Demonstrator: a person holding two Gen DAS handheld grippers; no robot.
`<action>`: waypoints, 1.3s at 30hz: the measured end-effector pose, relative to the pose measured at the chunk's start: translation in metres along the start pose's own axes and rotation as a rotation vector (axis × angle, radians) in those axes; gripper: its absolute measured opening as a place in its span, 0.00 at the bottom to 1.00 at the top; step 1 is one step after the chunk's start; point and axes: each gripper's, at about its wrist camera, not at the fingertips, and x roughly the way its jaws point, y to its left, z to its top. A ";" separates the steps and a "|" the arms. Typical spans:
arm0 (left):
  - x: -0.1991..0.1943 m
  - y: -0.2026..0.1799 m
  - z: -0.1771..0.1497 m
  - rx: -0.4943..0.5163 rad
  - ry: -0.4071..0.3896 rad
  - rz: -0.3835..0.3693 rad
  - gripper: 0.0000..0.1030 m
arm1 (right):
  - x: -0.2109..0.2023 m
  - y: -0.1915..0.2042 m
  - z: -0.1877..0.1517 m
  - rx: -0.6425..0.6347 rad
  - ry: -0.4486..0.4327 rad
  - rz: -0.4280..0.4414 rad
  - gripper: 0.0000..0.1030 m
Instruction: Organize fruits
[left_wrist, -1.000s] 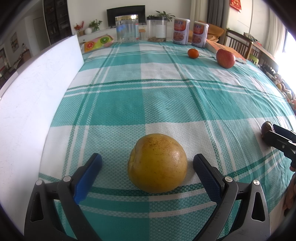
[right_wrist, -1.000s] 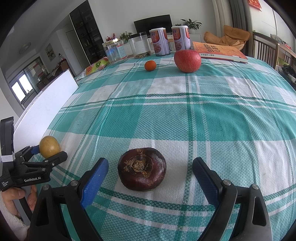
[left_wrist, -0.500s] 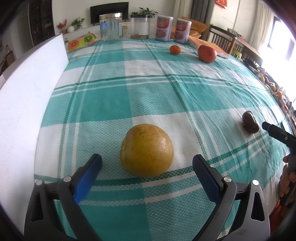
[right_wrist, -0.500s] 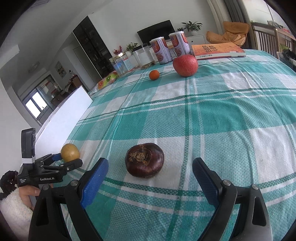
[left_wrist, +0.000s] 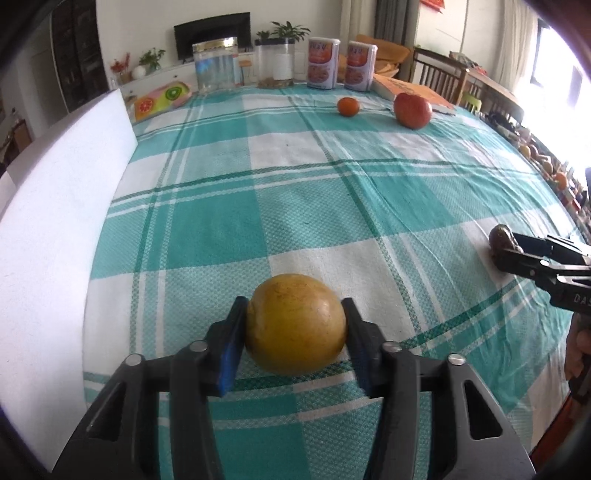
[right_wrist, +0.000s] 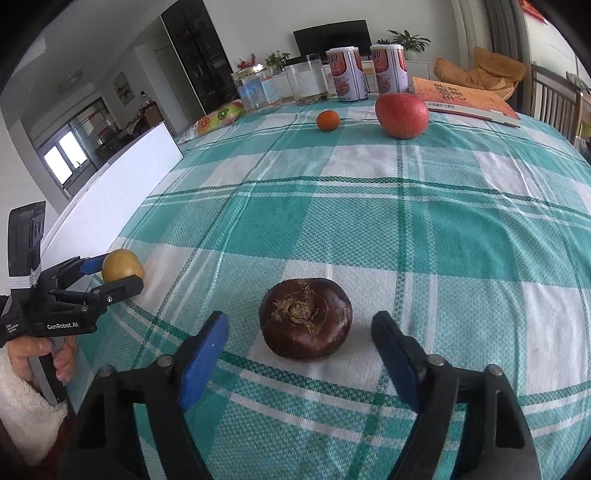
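Near the tablecloth's (left_wrist: 221, 229) left front edge, the left gripper (left_wrist: 295, 325) clamps the yellow fruit (left_wrist: 295, 323), both pads touching its sides. Further right along the front, the right gripper (right_wrist: 301, 334) straddles the dark fruit (right_wrist: 306, 318), fingers wide and apart from it. An orange (right_wrist: 328, 120) and apple (right_wrist: 402, 115) sit near the far edge.

A: Left tongs (left_wrist: 295, 325) look?
B: Matte blk plastic arms, blue pads on inner faces, silver round screws at pivots. White "GenRobot.AI" txt on side, white band round the blk camera block.
A: Right tongs (right_wrist: 301, 328)?
B: Same build, blk w/ blue pads. Left hand (right_wrist: 35, 354): bare skin, fluffy white sleeve.
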 end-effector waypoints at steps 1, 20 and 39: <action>-0.003 0.001 -0.002 -0.011 -0.006 0.000 0.49 | 0.000 0.000 0.000 0.011 0.010 0.006 0.48; -0.196 0.193 -0.004 -0.562 -0.190 0.121 0.49 | -0.017 0.245 0.113 -0.174 -0.087 0.494 0.48; -0.176 0.241 -0.048 -0.693 -0.178 0.424 0.82 | 0.040 0.328 0.117 -0.296 -0.040 0.411 0.81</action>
